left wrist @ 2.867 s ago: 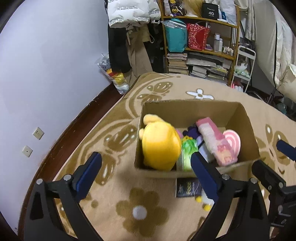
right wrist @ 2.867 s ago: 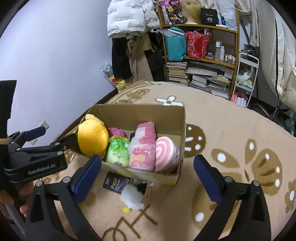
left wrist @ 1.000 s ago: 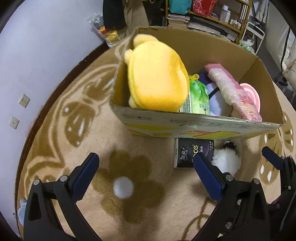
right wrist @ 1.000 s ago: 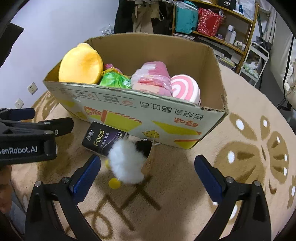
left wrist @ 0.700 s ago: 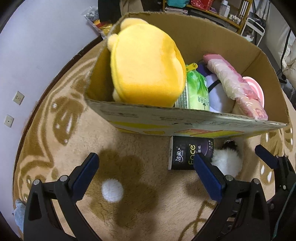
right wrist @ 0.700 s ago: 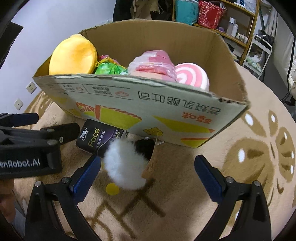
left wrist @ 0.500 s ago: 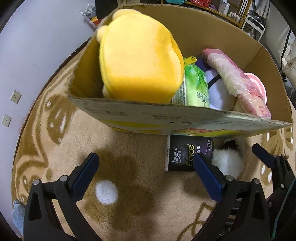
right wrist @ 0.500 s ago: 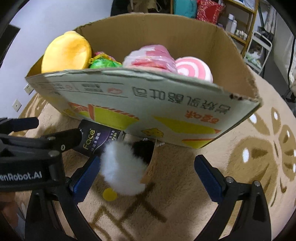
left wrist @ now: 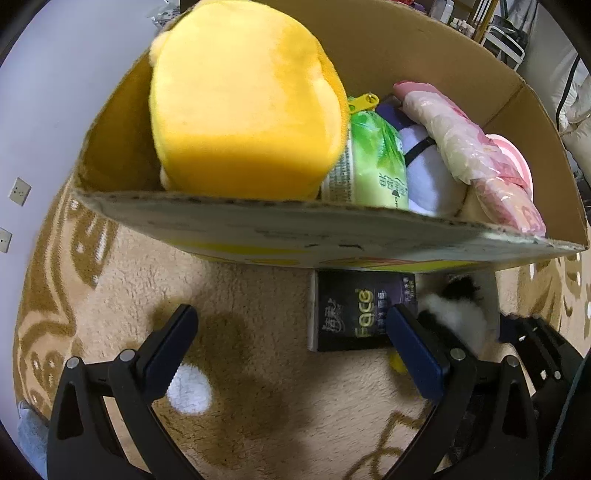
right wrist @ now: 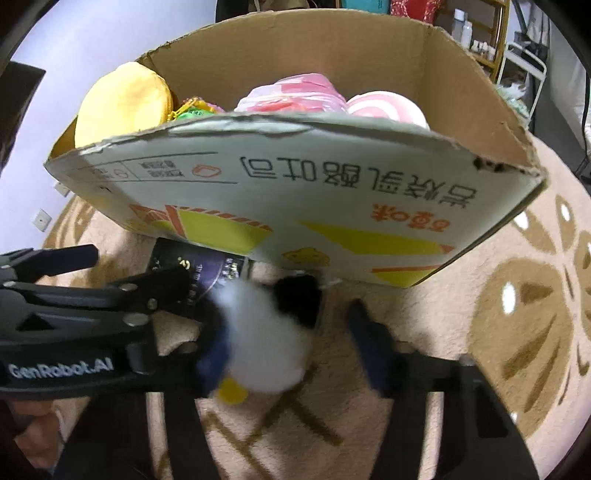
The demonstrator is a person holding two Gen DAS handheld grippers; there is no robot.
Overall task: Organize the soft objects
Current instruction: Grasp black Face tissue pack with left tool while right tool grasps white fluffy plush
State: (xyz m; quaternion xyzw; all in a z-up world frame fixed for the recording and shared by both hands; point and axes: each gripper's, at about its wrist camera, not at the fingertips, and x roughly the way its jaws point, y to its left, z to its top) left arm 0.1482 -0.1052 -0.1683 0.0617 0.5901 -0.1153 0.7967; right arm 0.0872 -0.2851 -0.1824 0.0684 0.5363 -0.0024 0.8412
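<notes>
A white and black plush toy (right wrist: 266, 339) with a yellow foot lies on the rug against the front of the cardboard box (right wrist: 295, 184). My right gripper (right wrist: 291, 347) straddles it and its jaws are closing. The left pad brushes the fur; the right pad still stands off it. Beside the toy lies a black tissue pack (left wrist: 354, 314). My left gripper (left wrist: 291, 332) hovers open over the rug, its right finger over that pack's edge, with nothing between its fingers. In the box (left wrist: 295, 229) sit a yellow plush (left wrist: 240, 96), a green tissue pack (left wrist: 373, 162) and a pink packet (left wrist: 465, 147).
A pink swirl cushion (right wrist: 384, 107) fills the box's right end. The beige rug (left wrist: 221, 424) with brown flowers spreads all around. A white wall with sockets (left wrist: 18, 188) stands to the left. Shelves (right wrist: 480, 29) rise behind the box.
Both grippers have sunk towards the rug, close to the box's front. The right jaws have narrowed around the white plush toy; the left jaws stay wide.
</notes>
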